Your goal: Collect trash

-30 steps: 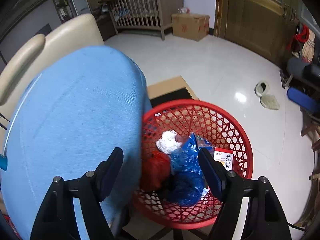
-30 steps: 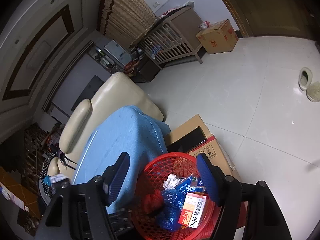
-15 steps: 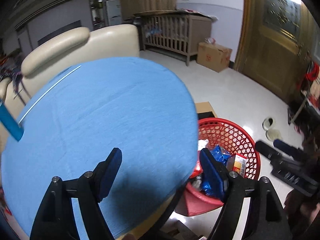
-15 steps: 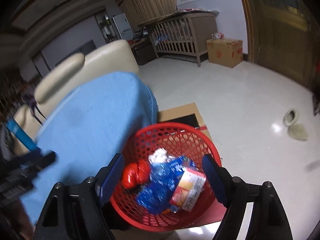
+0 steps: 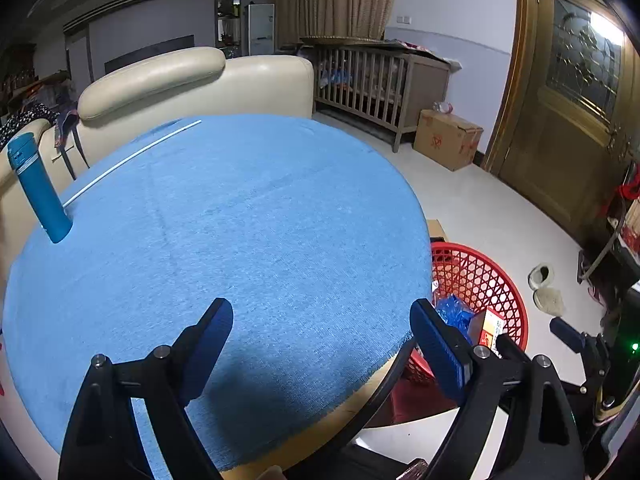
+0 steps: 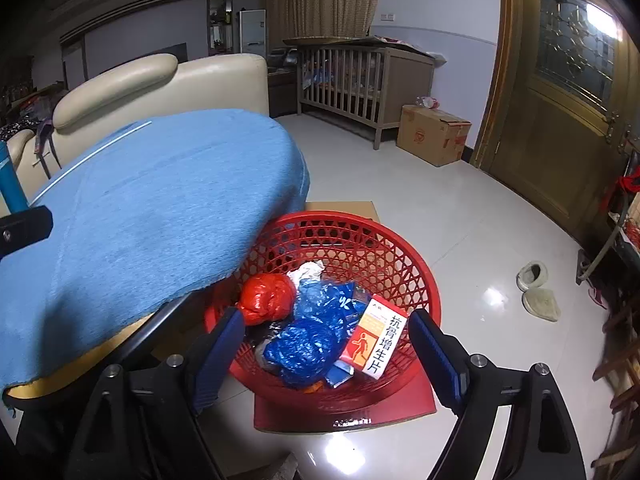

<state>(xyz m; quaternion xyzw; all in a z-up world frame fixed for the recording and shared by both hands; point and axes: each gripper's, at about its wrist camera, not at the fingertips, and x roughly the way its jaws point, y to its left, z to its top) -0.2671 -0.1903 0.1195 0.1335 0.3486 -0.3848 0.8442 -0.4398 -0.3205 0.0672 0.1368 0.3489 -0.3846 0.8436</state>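
Note:
A red mesh basket (image 6: 360, 220) stands on the floor beside the round table. In it lie a red crumpled bag (image 6: 266, 298), blue wrappers (image 6: 308, 344), a white paper wad (image 6: 308, 270) and an orange-and-white medicine box (image 6: 374, 342). My right gripper (image 6: 326, 324) hovers above the basket, its jaws opening with nothing gripped. My left gripper (image 5: 320, 316) hangs over the blue tablecloth (image 5: 240, 220), its jaws also opening and empty. The basket (image 5: 516, 292) shows at the right of the left wrist view, partly hidden by the table edge.
A blue bottle (image 5: 38, 188) and a thin white stick (image 5: 132, 160) rest on the far left of the table. Behind it stand a cream sofa (image 5: 192, 76), a wooden crib (image 5: 372, 84) and a cardboard box (image 5: 448, 138). Slippers (image 6: 538, 290) lie on the tiled floor.
The left gripper swung away from the basket to over the tablecloth. The right gripper rolled level and came lower over the basket. Both pairs of jaws stand wider.

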